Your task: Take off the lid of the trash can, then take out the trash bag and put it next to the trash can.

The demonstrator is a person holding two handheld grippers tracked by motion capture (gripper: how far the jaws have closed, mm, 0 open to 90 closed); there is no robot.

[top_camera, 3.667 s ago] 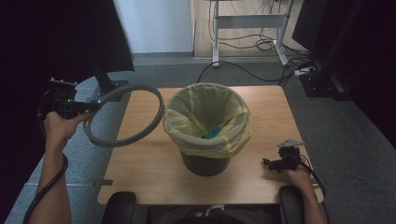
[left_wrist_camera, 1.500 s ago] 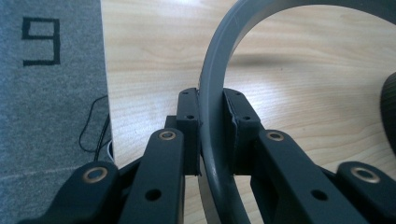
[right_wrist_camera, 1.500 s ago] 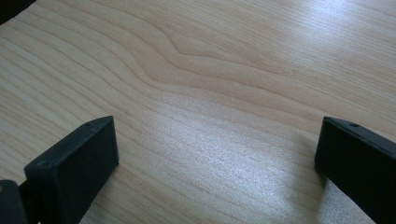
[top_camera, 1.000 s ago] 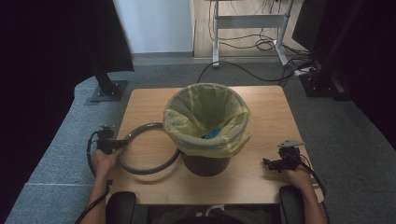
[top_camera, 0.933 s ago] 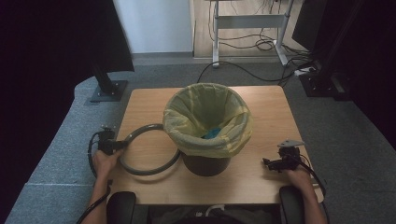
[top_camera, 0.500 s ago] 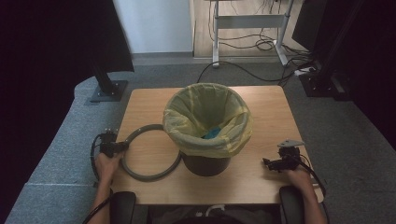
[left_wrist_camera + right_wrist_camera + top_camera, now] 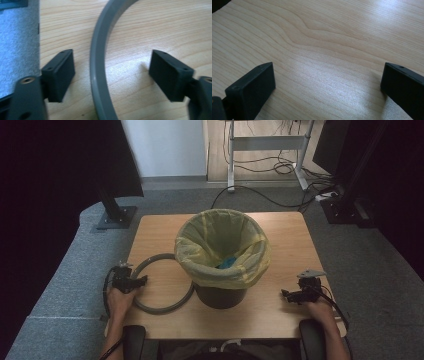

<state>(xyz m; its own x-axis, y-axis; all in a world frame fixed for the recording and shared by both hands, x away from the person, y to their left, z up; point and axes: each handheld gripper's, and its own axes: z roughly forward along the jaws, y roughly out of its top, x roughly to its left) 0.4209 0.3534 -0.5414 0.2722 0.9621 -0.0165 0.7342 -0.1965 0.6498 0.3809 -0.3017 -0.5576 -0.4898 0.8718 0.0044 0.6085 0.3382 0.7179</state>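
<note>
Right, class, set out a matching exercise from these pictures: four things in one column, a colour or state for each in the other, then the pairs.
Things:
1. ring
2. bin liner
3. left gripper
4. table

States:
A. yellow, folded over the rim
B. light wood grain
C. grey, lying flat
D. open, jaws either side of the ring

Pairs: 1-C, 2-A, 3-D, 4-B
</note>
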